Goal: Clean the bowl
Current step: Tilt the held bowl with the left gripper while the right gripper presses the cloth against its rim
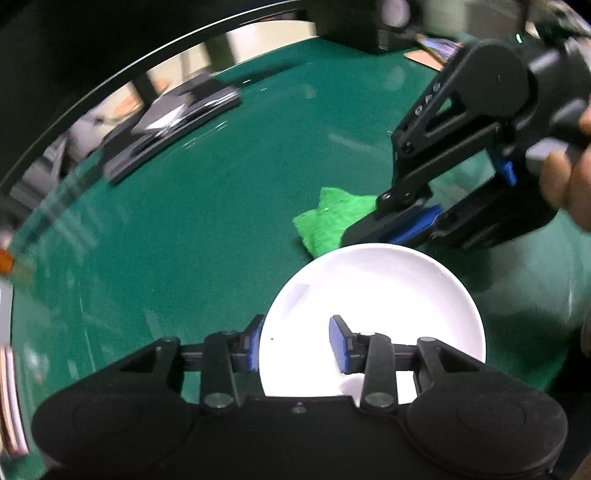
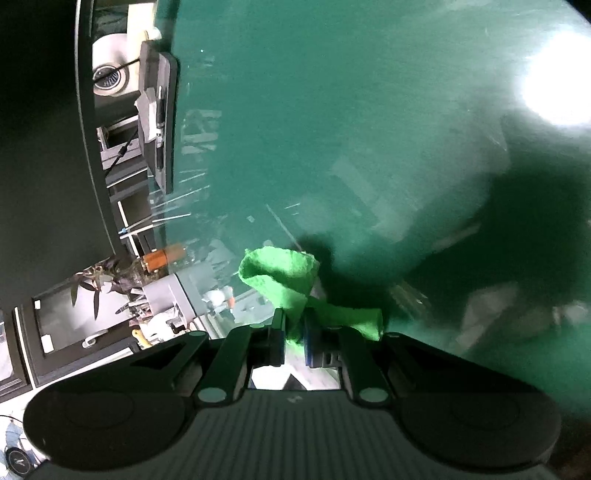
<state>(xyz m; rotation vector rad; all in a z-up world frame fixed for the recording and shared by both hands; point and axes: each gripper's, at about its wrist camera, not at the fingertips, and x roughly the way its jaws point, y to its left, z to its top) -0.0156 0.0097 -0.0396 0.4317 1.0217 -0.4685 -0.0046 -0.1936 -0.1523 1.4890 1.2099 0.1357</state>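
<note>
A white bowl (image 1: 373,314) sits on the green glass table (image 1: 221,221), close in front of my left gripper (image 1: 295,341). The left gripper is open, its blue pads straddling the bowl's near left rim, one pad outside and one inside. My right gripper (image 2: 294,341) is shut on a bright green cloth (image 2: 284,280) and holds it above the table. In the left wrist view the right gripper (image 1: 373,221) hangs just beyond the bowl's far rim with the cloth (image 1: 328,221) sticking out to its left.
A dark flat device (image 1: 177,122) lies at the table's far left edge. Dark boxes and small items (image 1: 369,29) stand at the back. A plant (image 2: 99,284) and an orange bottle (image 2: 162,258) stand near the table's curved edge.
</note>
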